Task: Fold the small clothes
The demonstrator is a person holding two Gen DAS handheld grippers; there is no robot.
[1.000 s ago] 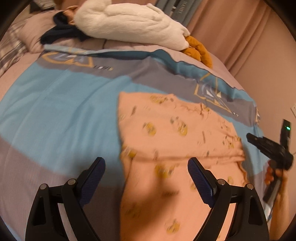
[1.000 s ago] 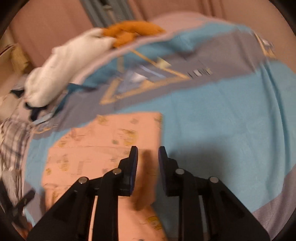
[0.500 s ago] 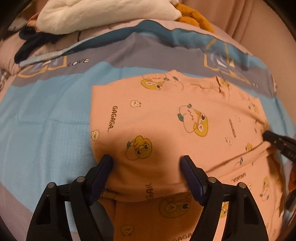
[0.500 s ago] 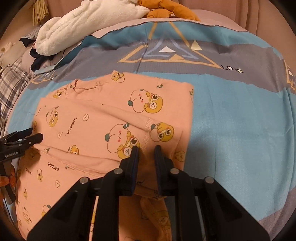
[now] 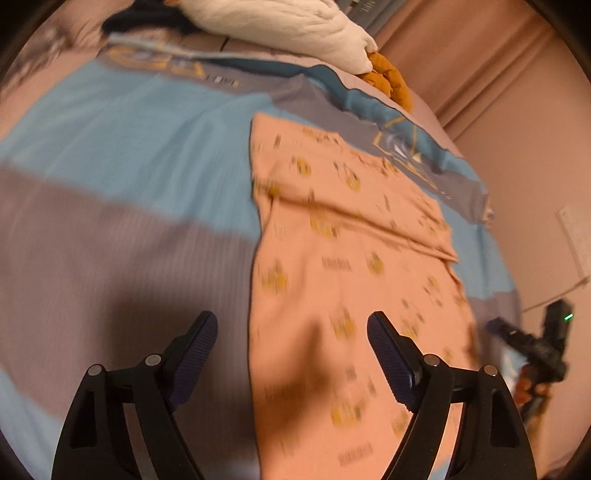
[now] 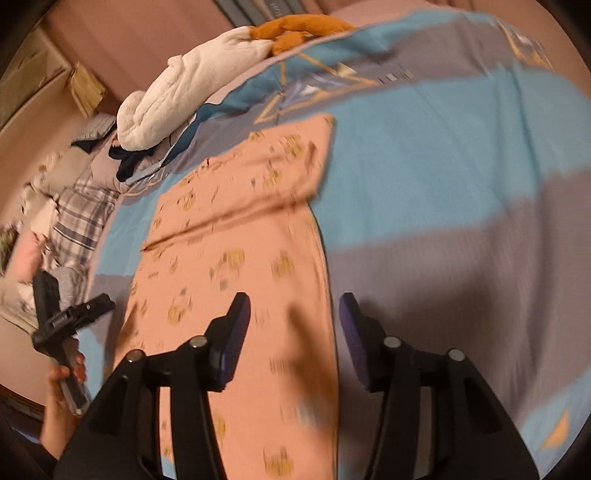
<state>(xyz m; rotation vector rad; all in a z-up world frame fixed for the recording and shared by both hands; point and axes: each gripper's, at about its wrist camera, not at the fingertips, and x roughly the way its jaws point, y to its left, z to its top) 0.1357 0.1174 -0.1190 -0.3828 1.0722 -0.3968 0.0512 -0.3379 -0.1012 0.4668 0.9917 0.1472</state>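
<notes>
Two claws hover above a bed, each seen from its own wrist camera. Left claw (image 5: pixel 291 332): jaws spread wide, having just widened a little, nothing pinched between them; its dark ribbed fingertips (image 5: pixel 197 338) straddle the left edge of the garment without pressing it. Right claw (image 6: pixel 293 317): jaws parted, having just been opening, pads clear of the cloth; its span crosses the garment's right edge, one fingertip over cloth and the other over the bedspread. In the right wrist view the left claw (image 6: pixel 94 304) appears at the far left, held in a person's hand (image 6: pixel 61 380); in the left wrist view the right claw (image 5: pixel 496 326) shows at the far right.

Peach-coloured cotton garment with small yellow cartoon prints (image 5: pixel 343 258): lies flat on the bed, its far end folded back over itself so that a doubled band crosses the upper part. Blue and grey striped bedspread with gold triangle motifs (image 5: pixel 122 155): lies beneath the garment. Fluffy white blanket (image 6: pixel 184 85) and orange plush item (image 6: pixel 295 27): near the bed's far edge, touching each other. Both views are motion-blurred.
</notes>
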